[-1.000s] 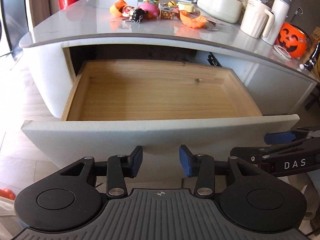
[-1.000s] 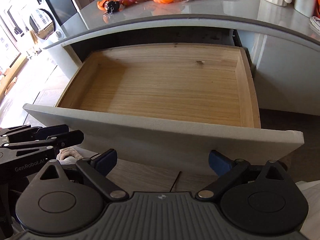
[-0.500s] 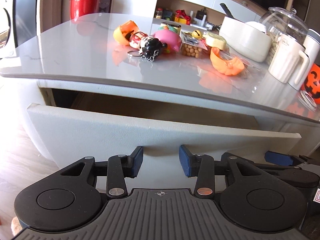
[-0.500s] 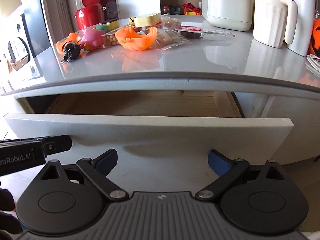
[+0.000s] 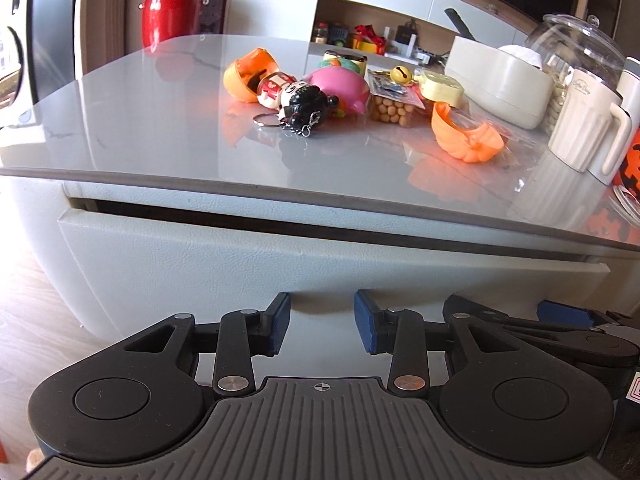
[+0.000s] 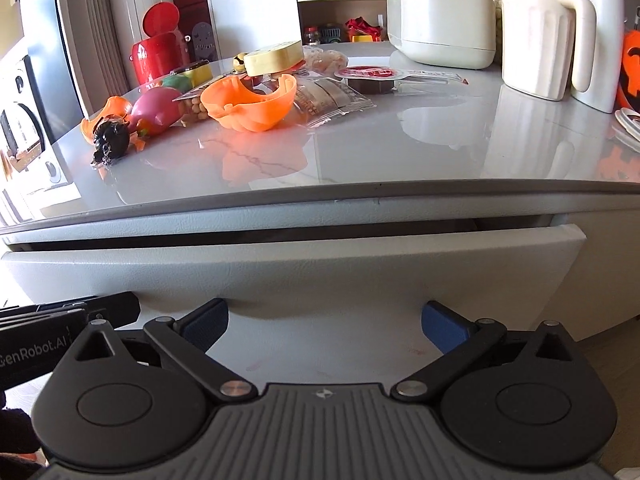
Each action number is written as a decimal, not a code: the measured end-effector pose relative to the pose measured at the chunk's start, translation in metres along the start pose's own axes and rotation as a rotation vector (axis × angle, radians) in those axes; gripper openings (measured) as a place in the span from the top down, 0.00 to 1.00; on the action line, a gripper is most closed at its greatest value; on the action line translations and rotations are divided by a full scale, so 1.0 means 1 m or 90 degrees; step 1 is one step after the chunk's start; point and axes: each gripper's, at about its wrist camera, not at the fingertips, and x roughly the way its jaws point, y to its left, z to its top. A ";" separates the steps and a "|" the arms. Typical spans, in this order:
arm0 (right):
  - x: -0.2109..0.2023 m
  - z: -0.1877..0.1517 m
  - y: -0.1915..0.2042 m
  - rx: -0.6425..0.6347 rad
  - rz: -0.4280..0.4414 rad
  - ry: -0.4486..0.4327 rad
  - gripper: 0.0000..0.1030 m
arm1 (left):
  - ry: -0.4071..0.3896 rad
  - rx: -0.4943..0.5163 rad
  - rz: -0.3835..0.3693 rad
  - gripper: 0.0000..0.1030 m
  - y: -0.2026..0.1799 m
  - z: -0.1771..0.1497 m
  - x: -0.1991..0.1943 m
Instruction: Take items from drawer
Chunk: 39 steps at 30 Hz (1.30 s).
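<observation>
The pale grey drawer front sits almost flush under the counter, with only a dark slit above it. My left gripper is open, its blue pads right at the drawer face with nothing between them. My right gripper is open wider, also against the drawer face and holding nothing. On the grey countertop lie small items: an orange pumpkin half, a black figure keychain, a pink toy and a snack packet.
A white pitcher, a white pot and a glass jar stand at the counter's right. A red canister is at the back left. An orange pumpkin bucket is at the far right. Wooden floor lies to the left.
The drawer went from wide open and empty to nearly shut. Both grippers stayed at its front and moved in with it; the view tilted up onto the countertop.
</observation>
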 end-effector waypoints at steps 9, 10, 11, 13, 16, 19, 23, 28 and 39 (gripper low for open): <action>-0.006 0.001 0.002 -0.038 -0.026 0.008 0.00 | -0.008 -0.030 0.020 0.62 0.012 -0.001 -0.021; -0.014 0.003 0.000 -0.039 -0.038 0.000 0.00 | -0.009 -0.039 0.016 0.62 0.014 -0.002 -0.032; -0.023 0.005 -0.003 -0.033 -0.038 -0.008 0.00 | -0.010 -0.041 0.012 0.62 0.015 -0.004 -0.045; -0.046 0.012 -0.009 -0.010 -0.022 -0.018 0.00 | -0.023 -0.023 0.008 0.62 0.013 -0.009 -0.075; -0.094 0.016 -0.017 0.016 0.020 -0.061 0.00 | -0.061 0.027 0.009 0.62 0.004 -0.028 -0.135; -0.153 0.002 -0.019 0.018 0.046 -0.119 0.00 | -0.104 0.051 -0.004 0.62 -0.001 -0.057 -0.185; -0.210 -0.049 -0.020 0.013 0.058 -0.175 0.00 | -0.138 0.079 -0.002 0.62 -0.013 -0.096 -0.208; -0.216 -0.100 -0.001 -0.065 0.020 -0.162 0.00 | -0.126 0.116 -0.013 0.62 -0.031 -0.111 -0.194; -0.195 -0.103 0.003 -0.059 -0.011 -0.085 0.00 | -0.107 0.115 -0.019 0.62 -0.028 -0.115 -0.188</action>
